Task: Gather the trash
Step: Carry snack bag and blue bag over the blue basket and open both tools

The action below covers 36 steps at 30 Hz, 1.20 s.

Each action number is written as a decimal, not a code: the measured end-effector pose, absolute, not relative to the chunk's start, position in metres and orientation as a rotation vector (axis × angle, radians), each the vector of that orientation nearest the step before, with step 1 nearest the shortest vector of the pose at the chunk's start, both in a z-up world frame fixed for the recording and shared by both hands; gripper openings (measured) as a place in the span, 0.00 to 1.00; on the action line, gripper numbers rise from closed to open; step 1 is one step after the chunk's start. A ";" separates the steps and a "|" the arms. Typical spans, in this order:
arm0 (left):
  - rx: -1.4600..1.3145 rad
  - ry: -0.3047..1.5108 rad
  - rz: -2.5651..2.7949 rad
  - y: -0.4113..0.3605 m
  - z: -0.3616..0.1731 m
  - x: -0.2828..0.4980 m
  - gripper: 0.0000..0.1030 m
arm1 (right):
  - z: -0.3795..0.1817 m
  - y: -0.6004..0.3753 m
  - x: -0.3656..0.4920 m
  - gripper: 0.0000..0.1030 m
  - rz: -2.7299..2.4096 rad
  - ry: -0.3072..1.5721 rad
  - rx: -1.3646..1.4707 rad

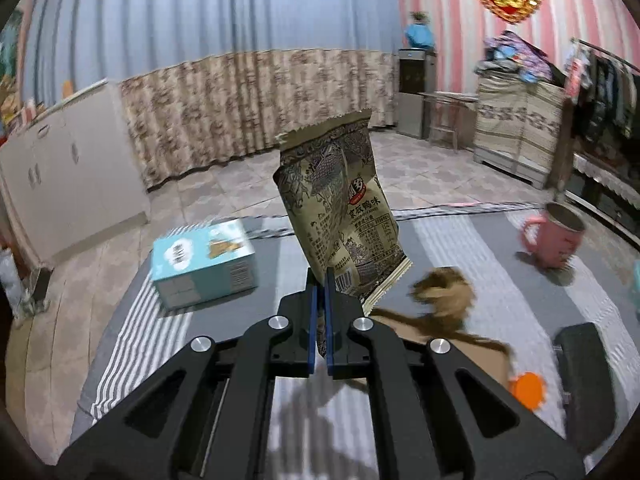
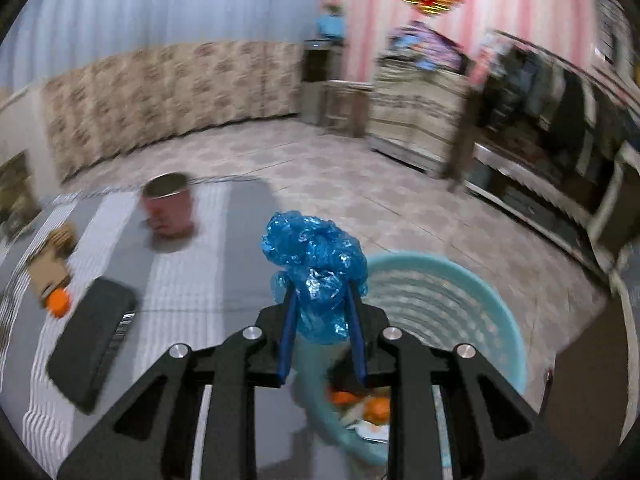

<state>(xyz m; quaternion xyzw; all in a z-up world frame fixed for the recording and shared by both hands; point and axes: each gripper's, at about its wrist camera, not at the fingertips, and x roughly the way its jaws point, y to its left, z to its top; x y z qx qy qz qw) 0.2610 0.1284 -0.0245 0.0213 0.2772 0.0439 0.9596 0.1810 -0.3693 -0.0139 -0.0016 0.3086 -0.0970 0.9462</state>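
Note:
My left gripper (image 1: 321, 280) is shut on a brown printed snack wrapper (image 1: 340, 208) and holds it upright above the striped table (image 1: 480, 300). My right gripper (image 2: 322, 300) is shut on a crumpled blue plastic bag (image 2: 316, 260), held over the near rim of a light blue waste basket (image 2: 460, 304) that stands beside the table. Orange peel and paper (image 2: 370, 406) lie in the basket's bottom. On the table lie a torn brown paper scrap (image 1: 444, 300) on cardboard and a piece of orange peel (image 1: 527, 390).
A light blue box (image 1: 204, 260) sits at the table's left. A pink mug (image 1: 554, 240) stands at the far right. A black rectangular object (image 1: 586, 384) lies at the near right. Beyond are tiled floor, a white cabinet (image 1: 68, 176) and curtains.

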 end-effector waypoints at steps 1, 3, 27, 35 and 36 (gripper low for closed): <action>0.062 0.559 0.067 0.117 -0.018 0.257 0.01 | -0.016 -0.381 0.182 0.23 -0.210 0.632 0.029; 0.099 0.537 0.027 0.092 -0.005 0.248 0.01 | -0.016 -0.407 0.185 0.23 -0.242 0.634 0.079; 0.237 0.604 -0.571 -0.284 -0.041 0.196 0.05 | -0.024 -0.528 0.160 0.23 -0.394 0.586 0.185; 0.205 0.582 -0.496 -0.284 -0.032 0.206 0.84 | -0.032 -0.526 0.165 0.23 -0.382 0.616 0.198; 0.204 0.574 -0.473 -0.279 -0.031 0.205 0.86 | -0.034 -0.524 0.166 0.23 -0.377 0.623 0.197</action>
